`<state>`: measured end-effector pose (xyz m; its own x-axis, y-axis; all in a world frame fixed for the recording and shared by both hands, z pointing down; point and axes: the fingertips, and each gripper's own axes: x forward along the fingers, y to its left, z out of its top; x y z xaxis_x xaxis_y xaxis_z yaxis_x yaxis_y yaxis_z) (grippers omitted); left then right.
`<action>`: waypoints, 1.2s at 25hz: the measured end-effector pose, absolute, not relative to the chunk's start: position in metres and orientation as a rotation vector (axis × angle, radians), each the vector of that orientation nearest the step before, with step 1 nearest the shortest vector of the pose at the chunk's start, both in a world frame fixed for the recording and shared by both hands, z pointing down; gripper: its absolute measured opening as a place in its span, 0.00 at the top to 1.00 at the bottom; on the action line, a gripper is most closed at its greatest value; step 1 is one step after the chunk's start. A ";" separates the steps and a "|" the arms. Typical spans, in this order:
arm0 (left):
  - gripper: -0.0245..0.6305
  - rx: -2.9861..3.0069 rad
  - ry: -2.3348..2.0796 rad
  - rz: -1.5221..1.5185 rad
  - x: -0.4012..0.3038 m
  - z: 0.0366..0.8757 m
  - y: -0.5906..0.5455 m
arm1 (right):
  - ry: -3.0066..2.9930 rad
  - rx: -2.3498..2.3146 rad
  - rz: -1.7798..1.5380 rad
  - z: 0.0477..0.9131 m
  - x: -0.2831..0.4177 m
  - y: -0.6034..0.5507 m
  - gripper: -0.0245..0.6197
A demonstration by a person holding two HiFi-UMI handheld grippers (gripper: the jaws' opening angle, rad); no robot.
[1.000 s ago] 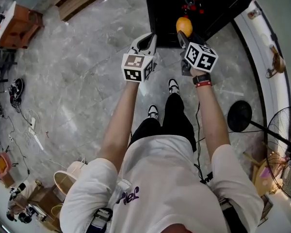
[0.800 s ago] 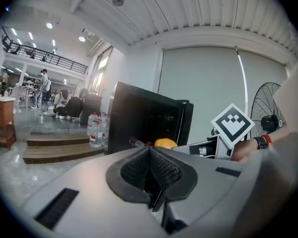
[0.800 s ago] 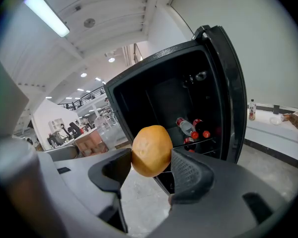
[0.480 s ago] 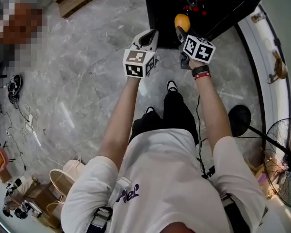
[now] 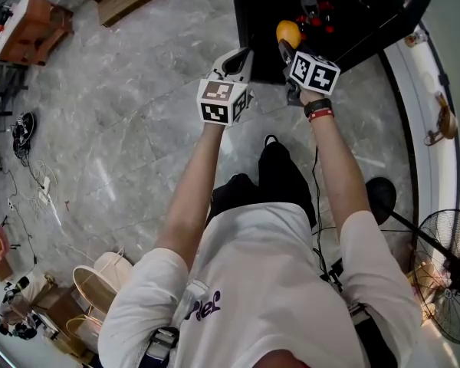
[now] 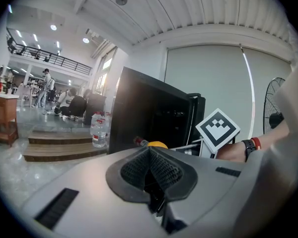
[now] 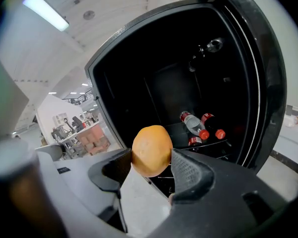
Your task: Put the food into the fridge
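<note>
Orange point(image 7: 152, 148) clamped between the pads of the right gripper point(image 7: 152, 159), whose jaws stand wide around it; it hangs in the air before the open fridge point(image 7: 164, 78); red-capped bottles point(image 7: 201, 127) lie on a shelf low in the dark interior; left gripper point(image 6: 150, 168) level beside the right one, jaws pressed together with nothing between them; grey marble floor point(image 5: 138, 113) beneath both.
</note>
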<state>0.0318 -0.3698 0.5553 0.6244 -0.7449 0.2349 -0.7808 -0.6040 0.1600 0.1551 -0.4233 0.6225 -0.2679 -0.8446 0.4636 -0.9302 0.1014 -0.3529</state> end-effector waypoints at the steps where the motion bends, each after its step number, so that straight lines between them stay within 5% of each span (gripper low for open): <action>1: 0.93 2.602 -1.250 0.207 0.032 0.556 -0.373 | -2.221 1.799 0.896 0.625 0.154 -0.427 0.55; 30: 0.93 2.630 -1.258 0.138 0.043 0.596 -0.423 | -2.216 1.803 0.798 0.688 0.164 -0.506 0.55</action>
